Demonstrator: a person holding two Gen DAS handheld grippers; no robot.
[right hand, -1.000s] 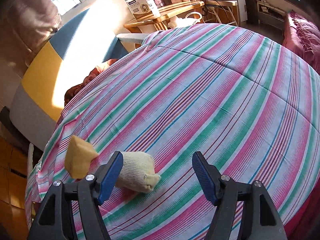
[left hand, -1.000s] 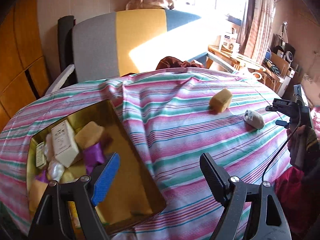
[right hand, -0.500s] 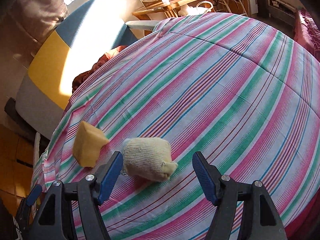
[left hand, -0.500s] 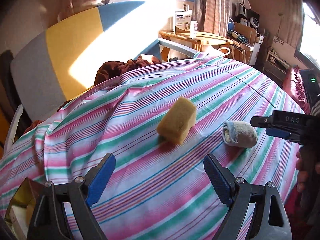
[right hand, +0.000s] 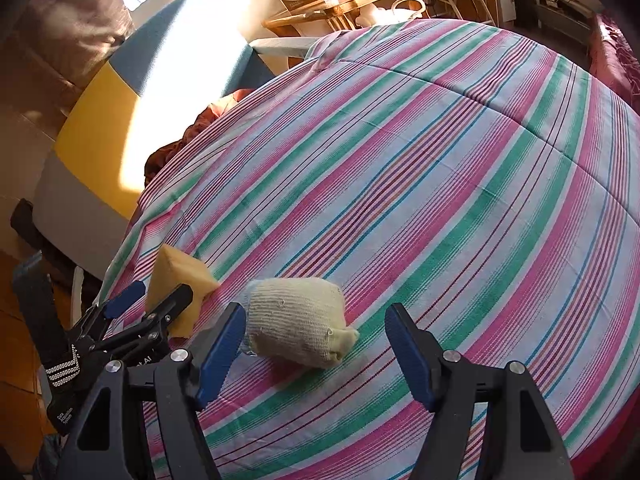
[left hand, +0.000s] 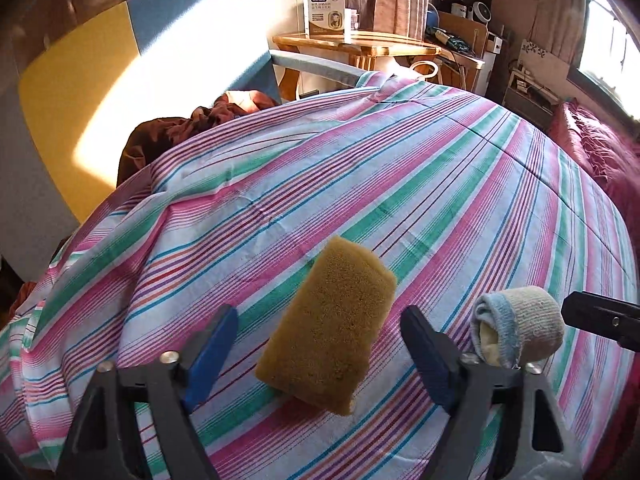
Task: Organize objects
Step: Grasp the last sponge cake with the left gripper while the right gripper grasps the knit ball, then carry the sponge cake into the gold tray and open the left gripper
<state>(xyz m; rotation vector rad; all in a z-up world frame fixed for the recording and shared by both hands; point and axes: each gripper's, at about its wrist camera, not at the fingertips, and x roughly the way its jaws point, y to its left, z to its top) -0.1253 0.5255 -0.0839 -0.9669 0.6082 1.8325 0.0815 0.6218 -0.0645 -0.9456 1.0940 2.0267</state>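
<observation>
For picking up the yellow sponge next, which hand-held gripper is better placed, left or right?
Left. The left hand-held gripper already straddles the sponge, jaws closing around it, pads not yet touching. The right hand-held gripper frames the rolled sock instead.

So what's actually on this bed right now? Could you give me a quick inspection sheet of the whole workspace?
Surface: striped bedspread, pink, green and white, a little wrinkled.
Job's things: yellow sponge and rolled sock, lying side by side but apart.
Clutter: nothing seen on the bedspread.
Grippers: left gripper has the sponge between its jaws, which are closing, pads not yet pressing. Right gripper is open with the sock between its fingers, untouched.
Cables: tangled wires on the far desk; nothing seen on the bedspread.
Surroundings: blue and yellow headboard, brown cloth heaped beside it, wooden side table bearing a white box.
</observation>
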